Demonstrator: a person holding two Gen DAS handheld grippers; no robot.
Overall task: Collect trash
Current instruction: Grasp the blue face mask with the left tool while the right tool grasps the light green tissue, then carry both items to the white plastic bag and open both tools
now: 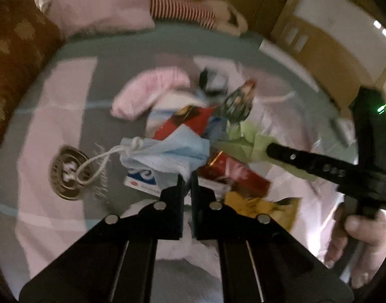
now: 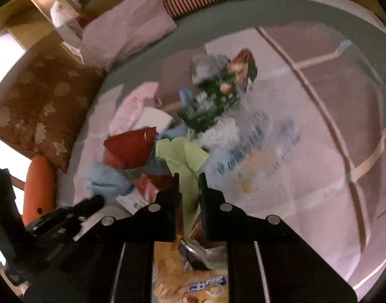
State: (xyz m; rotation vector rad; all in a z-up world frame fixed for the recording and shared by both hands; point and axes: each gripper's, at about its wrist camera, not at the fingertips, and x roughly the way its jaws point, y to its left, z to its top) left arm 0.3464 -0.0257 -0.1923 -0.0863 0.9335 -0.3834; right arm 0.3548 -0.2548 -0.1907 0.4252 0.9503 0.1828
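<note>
the left claw [image 1: 187, 176] has its fingers nearly together, pinching the lower edge of a crumpled light blue surgical face mask [image 1: 167, 152]. the mask's long axis runs left to right, and its white ear loop [image 1: 96, 164] trails off to the left over a round gold emblem [image 1: 69, 174] printed on the bedspread. just under the mask lies a white and blue printed packet [image 1: 142, 180]; its writing is too blurred to read. the right claw [image 2: 189, 176] is open only a narrow gap, closed on a pale green sheet of paper [image 2: 182, 156] that rises up and away from the fingers. below it sits a yellow snack bag [image 2: 193, 287] with blue lettering i cannot read. both pieces hang over a heap of trash, red wrappers [image 1: 233, 174] and a green printed wrapper [image 2: 213, 101], on the pink and grey bed [image 2: 294, 197]. a brown leaf-patterned cushion [image 2: 36, 106] lies at the bed's edge.
</note>
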